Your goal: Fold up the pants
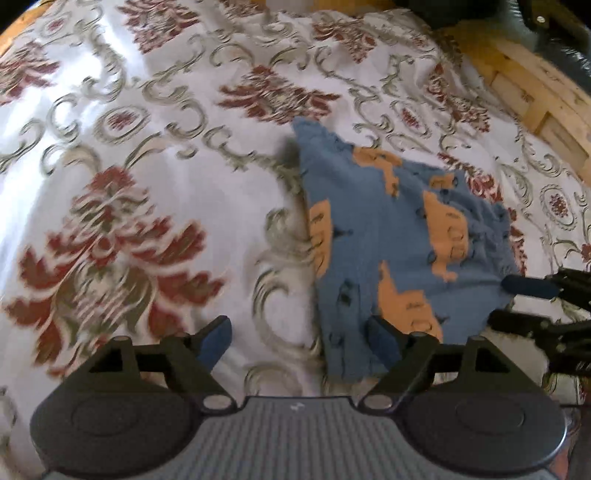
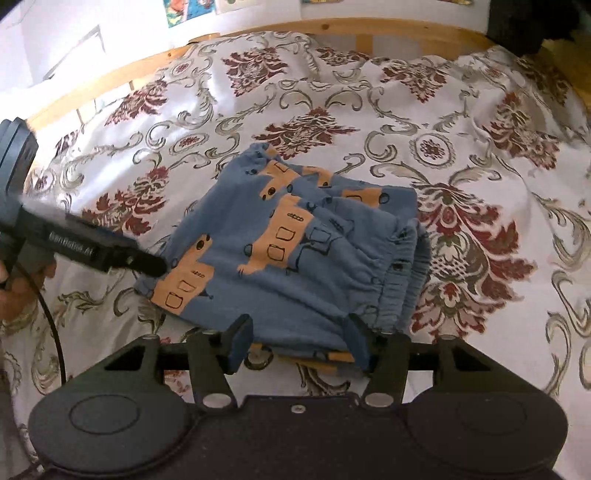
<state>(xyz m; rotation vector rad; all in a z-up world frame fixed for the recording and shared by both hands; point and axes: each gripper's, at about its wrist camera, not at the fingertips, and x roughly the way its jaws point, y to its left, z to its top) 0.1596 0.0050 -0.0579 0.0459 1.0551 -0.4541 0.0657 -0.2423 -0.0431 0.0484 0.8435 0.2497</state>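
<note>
Small blue pants (image 2: 295,251) with orange patches lie folded in a compact stack on the bed, the elastic waistband on the right. They also show in the left wrist view as the pants (image 1: 399,236). My right gripper (image 2: 298,345) is open at the stack's near edge, with the fabric edge lying between its spread fingers. My left gripper (image 1: 299,341) is open too; its right finger sits over the stack's near left corner and its left finger over bare bedspread. From the right wrist view the left gripper (image 2: 147,264) touches the pants' left edge. The right gripper (image 1: 517,304) shows at the stack's right edge.
A white bedspread (image 2: 461,122) with red and olive floral patterns covers the bed. A wooden bed frame (image 2: 332,27) runs along the far side, with a white wall and pictures behind. A hand (image 2: 14,291) holds the left gripper's handle. A dark object (image 2: 524,26) sits at the far right corner.
</note>
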